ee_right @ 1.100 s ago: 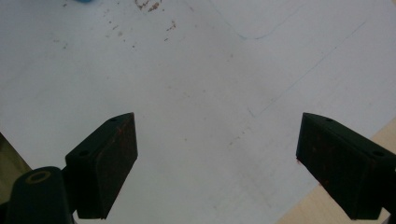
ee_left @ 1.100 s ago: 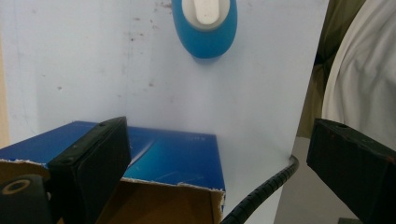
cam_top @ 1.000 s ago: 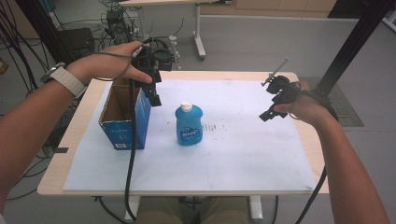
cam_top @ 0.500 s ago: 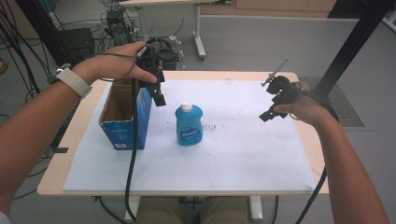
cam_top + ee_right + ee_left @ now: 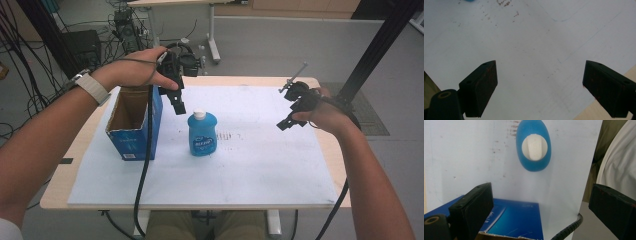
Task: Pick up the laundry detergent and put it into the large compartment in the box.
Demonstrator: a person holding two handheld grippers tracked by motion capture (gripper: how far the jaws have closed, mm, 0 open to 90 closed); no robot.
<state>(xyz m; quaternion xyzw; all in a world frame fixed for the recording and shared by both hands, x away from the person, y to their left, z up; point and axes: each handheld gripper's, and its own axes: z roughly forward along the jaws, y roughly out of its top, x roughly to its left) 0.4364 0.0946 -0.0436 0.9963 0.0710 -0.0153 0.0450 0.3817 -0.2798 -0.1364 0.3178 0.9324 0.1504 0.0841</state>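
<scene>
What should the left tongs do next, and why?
Probably drop toward the blue bottle: the left tongs hang open just above and behind its white cap, with nothing held, and the open blue box stands beside it.

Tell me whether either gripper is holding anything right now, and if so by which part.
Nothing is held. The left gripper hangs open above the blue plastic bottle with a white cap, and the right gripper is open over the white table sheet.

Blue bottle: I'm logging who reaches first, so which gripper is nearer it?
Left. The left gripper hovers just behind the blue bottle; the right gripper is far across the mat.
</scene>
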